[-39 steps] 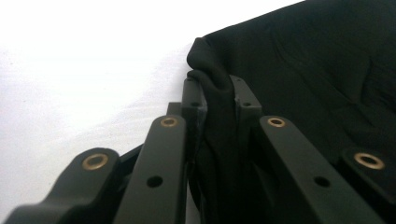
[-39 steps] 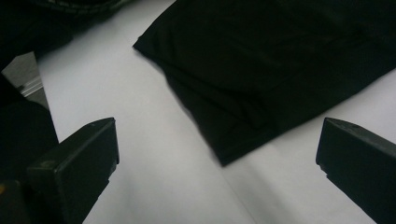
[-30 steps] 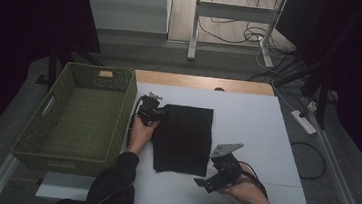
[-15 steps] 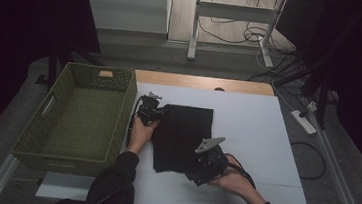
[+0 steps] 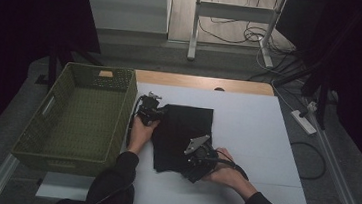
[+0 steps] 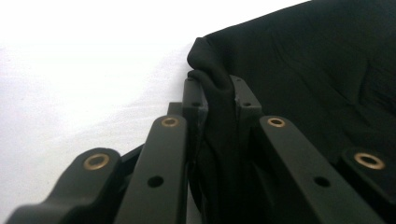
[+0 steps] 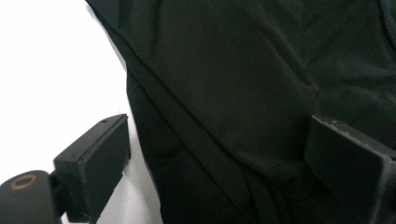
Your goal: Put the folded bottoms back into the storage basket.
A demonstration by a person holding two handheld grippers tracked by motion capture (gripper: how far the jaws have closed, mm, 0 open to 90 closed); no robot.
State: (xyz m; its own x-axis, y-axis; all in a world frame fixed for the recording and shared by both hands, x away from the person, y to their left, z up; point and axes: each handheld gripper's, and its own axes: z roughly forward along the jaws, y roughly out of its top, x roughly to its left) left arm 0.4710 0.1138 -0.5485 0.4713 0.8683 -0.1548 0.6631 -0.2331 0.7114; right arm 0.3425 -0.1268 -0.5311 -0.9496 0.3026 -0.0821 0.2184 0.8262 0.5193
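Fabric is what both tools are working: a flat, folded piece of thin black cloth [image 5: 181,137] spread on the white table surface [image 5: 265,140]. Nearest the person, the right gripper [image 5: 197,160] sits over the cloth's near edge, its 2 jaws wide apart with the dark fold [image 7: 224,116] lying between them and nothing pinched yet. Beyond it, at the cloth's far left corner, the left gripper [image 5: 149,110] has its jaws closed tight on a bunched ridge of the cloth [image 6: 215,88], the fabric puckering up above the pads. To the left of that gripper stands an olive-green woven plastic basket [image 5: 46,119], which looks empty.

Judging by the soft creases and the way the corner crumples in the grip, the cloth is light, limp and not fragile; it will sag and drape rather than hold shape, and stacked layers may slide apart. The best hold for the right gripper seems the near edge or corner, taking every layer at once.
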